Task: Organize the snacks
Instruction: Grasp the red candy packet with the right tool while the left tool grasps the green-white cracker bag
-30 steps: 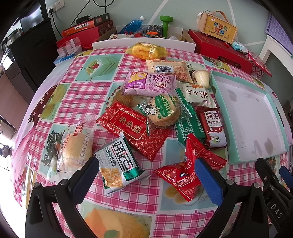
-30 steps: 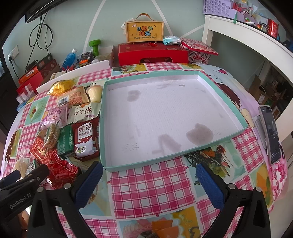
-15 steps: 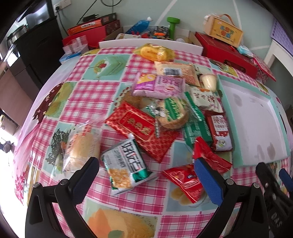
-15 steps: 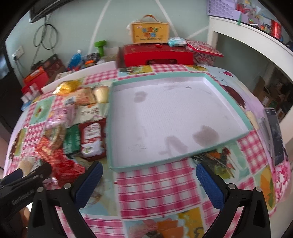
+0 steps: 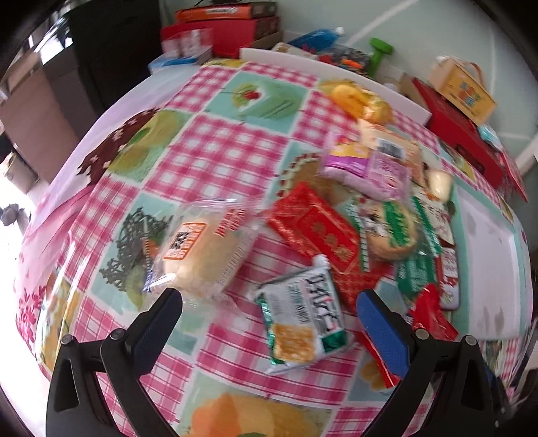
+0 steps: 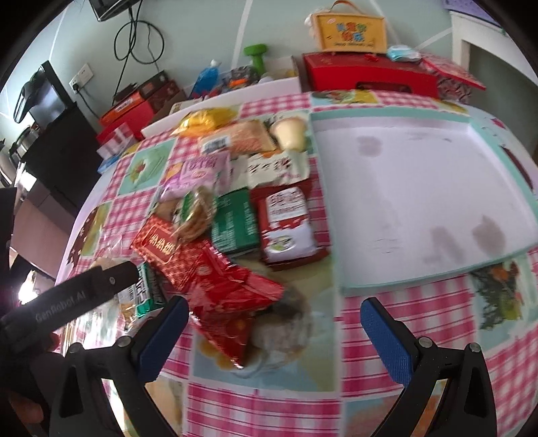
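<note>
Left gripper (image 5: 269,311) spread wide over the table, nothing between the blue ribbed pads (image 5: 381,331); crinkly green-and-white foil packet (image 5: 304,322) lying flat in the gap, soft bun in a clear wrapper (image 5: 205,252) just ahead of the left pad, glossy red embossed packet (image 5: 314,232) ahead of the right pad. Right gripper (image 6: 272,332) likewise wide apart and empty, shiny red foil packets (image 6: 228,302) right at the left pad, partly in the gap; shallow square tray (image 6: 386,289) with mint rim and blotchy white floor ahead of the right pad, holding no snacks. Beyond the red packets a loose heap: flat green packet (image 6: 235,222), red-and-white milk packet (image 6: 287,225), pink pouch (image 6: 201,169), yellow bag (image 6: 206,121). Underneath, wipe-clean tablecloth (image 6: 396,314) in pink gingham and picture squares. Behind, pale green wall, red boxes (image 6: 366,77), yellow carry box (image 6: 349,30), green dumbbell (image 6: 257,57), dark cabinet at far left
</note>
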The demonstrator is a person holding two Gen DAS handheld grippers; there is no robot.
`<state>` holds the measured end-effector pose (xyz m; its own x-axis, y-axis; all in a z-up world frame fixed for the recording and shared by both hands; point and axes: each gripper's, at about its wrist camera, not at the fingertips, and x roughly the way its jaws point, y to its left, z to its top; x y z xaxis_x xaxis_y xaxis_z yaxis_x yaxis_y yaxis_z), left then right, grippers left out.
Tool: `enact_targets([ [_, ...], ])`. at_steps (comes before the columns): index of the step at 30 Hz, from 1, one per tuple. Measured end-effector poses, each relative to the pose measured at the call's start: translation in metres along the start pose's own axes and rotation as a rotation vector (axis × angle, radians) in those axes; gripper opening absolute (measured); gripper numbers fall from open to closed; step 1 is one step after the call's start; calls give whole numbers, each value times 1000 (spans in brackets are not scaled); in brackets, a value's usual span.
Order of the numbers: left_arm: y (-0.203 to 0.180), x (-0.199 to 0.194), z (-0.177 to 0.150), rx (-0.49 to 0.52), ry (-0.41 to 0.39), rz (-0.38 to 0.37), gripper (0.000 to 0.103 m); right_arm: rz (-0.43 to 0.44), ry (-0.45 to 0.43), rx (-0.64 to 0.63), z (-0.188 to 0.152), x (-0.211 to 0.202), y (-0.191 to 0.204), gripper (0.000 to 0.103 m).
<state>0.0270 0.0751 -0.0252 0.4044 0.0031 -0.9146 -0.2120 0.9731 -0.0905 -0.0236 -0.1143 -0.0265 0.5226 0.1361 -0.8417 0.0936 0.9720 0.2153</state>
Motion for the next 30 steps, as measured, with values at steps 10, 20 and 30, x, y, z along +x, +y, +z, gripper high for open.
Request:
enact_targets([
  [10, -17, 5, -4, 57, 25, -14, 103, 15, 50, -19, 1, 22, 16, 89],
  [20, -28, 4, -8, 68, 47, -85, 98, 27, 59, -1, 1, 21, 12, 65],
  [30, -28, 5, -10, 57, 60, -96, 80, -7, 56, 11, 1, 15, 6, 57],
])
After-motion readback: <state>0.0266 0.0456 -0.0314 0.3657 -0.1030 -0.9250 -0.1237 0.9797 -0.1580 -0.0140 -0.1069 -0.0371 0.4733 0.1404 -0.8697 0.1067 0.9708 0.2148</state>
